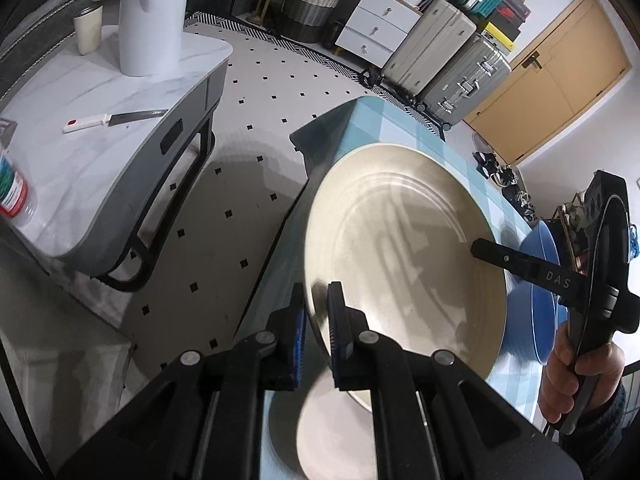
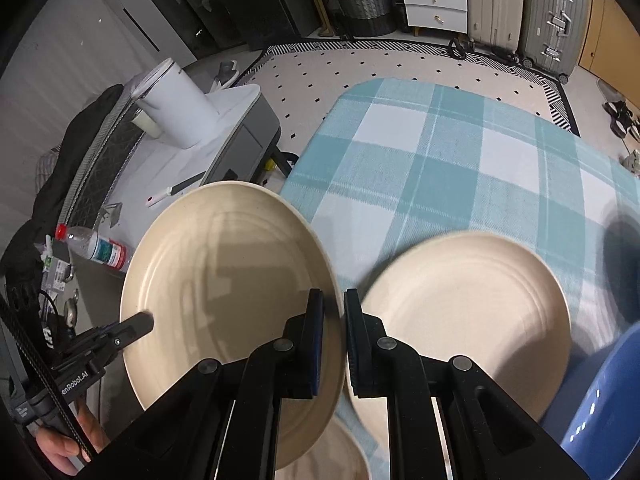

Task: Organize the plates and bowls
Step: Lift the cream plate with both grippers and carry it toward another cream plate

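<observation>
A large cream plate (image 1: 400, 248) is held tilted above the checked tablecloth (image 1: 404, 124); it also shows in the right wrist view (image 2: 224, 280). My left gripper (image 1: 316, 312) is shut on its near rim, and shows at the plate's left edge in the right wrist view (image 2: 140, 324). My right gripper (image 2: 334, 320) is shut on the plate's right rim, and shows in the left wrist view (image 1: 476, 248). A second cream plate (image 2: 464, 316) lies flat on the tablecloth (image 2: 440, 148). Another cream plate (image 2: 332, 460) lies beneath the held one. A blue bowl (image 2: 600, 400) sits at the right.
A white side table (image 1: 100, 92) on the left carries a white canister (image 1: 152, 20), a cup (image 1: 88, 28), a knife (image 1: 116, 120) and a bottle (image 1: 12, 188). Suitcases (image 1: 448, 60), drawers (image 1: 376, 20) and a basket (image 1: 312, 4) stand at the back.
</observation>
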